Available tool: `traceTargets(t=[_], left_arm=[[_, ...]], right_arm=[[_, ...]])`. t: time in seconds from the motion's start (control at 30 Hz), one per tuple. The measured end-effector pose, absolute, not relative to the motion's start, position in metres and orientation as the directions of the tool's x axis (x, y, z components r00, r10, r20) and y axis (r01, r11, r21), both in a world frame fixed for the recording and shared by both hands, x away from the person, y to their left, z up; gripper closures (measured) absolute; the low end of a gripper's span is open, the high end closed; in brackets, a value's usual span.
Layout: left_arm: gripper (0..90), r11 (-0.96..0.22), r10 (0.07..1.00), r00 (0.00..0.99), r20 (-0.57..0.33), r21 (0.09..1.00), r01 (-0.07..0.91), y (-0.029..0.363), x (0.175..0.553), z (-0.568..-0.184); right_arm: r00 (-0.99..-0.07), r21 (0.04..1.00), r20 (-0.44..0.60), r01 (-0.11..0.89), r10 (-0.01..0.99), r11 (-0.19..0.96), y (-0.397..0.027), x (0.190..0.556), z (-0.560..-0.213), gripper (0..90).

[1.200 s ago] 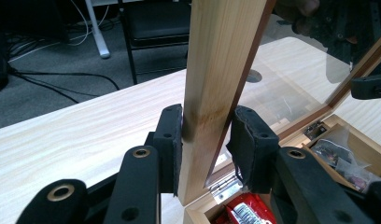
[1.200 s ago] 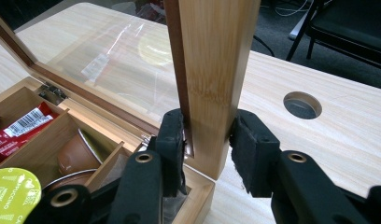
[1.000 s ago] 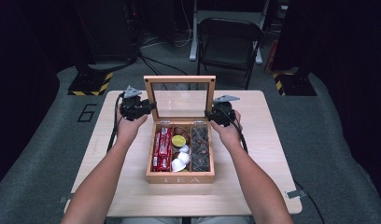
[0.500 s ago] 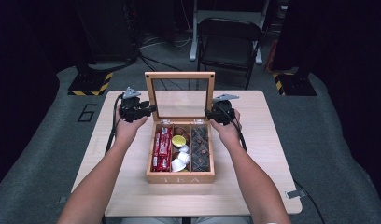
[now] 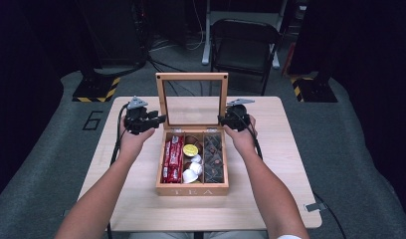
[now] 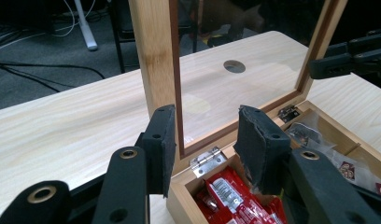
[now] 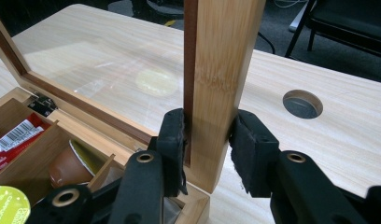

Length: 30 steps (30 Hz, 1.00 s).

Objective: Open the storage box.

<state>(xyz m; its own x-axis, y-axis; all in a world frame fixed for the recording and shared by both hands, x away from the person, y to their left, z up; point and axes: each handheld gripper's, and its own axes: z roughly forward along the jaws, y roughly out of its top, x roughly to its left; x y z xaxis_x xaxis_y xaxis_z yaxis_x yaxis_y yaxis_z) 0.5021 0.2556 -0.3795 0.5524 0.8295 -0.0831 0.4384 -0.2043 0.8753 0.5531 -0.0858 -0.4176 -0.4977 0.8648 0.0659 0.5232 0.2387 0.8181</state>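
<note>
With the glass lid [image 5: 192, 102] now swung upright over the tea box [image 5: 192, 189] mid-table, I am clamping its frame in my right gripper [image 7: 207, 135], while my left gripper [image 6: 205, 140] is straddling the other post, jaws apart.

This looks like a lab or recording studio, not a home. One pale wooden surface [image 5: 270, 199] sits alone on grey carpet [image 5: 360, 149], ringed by dark drapes. At twelve o'clock a black folding chair [image 5: 245, 47] stands beyond it, with cables [image 5: 166, 47] snaking over the floor just left of it. At ten o'clock and at two o'clock, stand bases edged in yellow-and-black hazard tape [image 5: 97, 89]. At nine o'clock a large "6" [image 5: 93, 120] is marked on the carpet. A round cable hole [image 7: 302, 103] is cut through the surface
</note>
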Motion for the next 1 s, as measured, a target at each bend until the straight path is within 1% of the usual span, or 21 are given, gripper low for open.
traceTargets(t=[0.4, 0.57, 0.73, 1.0], left_arm=[[57.3, -0.177, 0.83, 0.548, -0.109, 0.878, 0.444, 0.263, 0.489, -0.378], [57.3, -0.152, 0.828, 0.543, -0.142, 0.874, 0.461, 0.265, 0.483, -0.38], [56.4, -0.16, 0.824, 0.55, -0.133, 0.877, 0.452, 0.263, 0.48, -0.378], [54.5, -0.157, 0.822, 0.55, -0.147, 0.87, 0.467, 0.26, 0.483, -0.383]], right_arm=[[-0.477, 0.804, 0.111, 0.559, 0.872, 0.203, -0.086, 0.562, -0.419, 64.9], [-0.474, 0.803, 0.109, 0.56, 0.874, 0.204, -0.086, 0.563, -0.419, 64.9], [-0.475, 0.803, 0.105, 0.559, 0.874, 0.207, -0.086, 0.562, -0.419, 64.8], [-0.47, 0.807, 0.112, 0.557, 0.876, 0.195, -0.086, 0.562, -0.42, 64.7]])
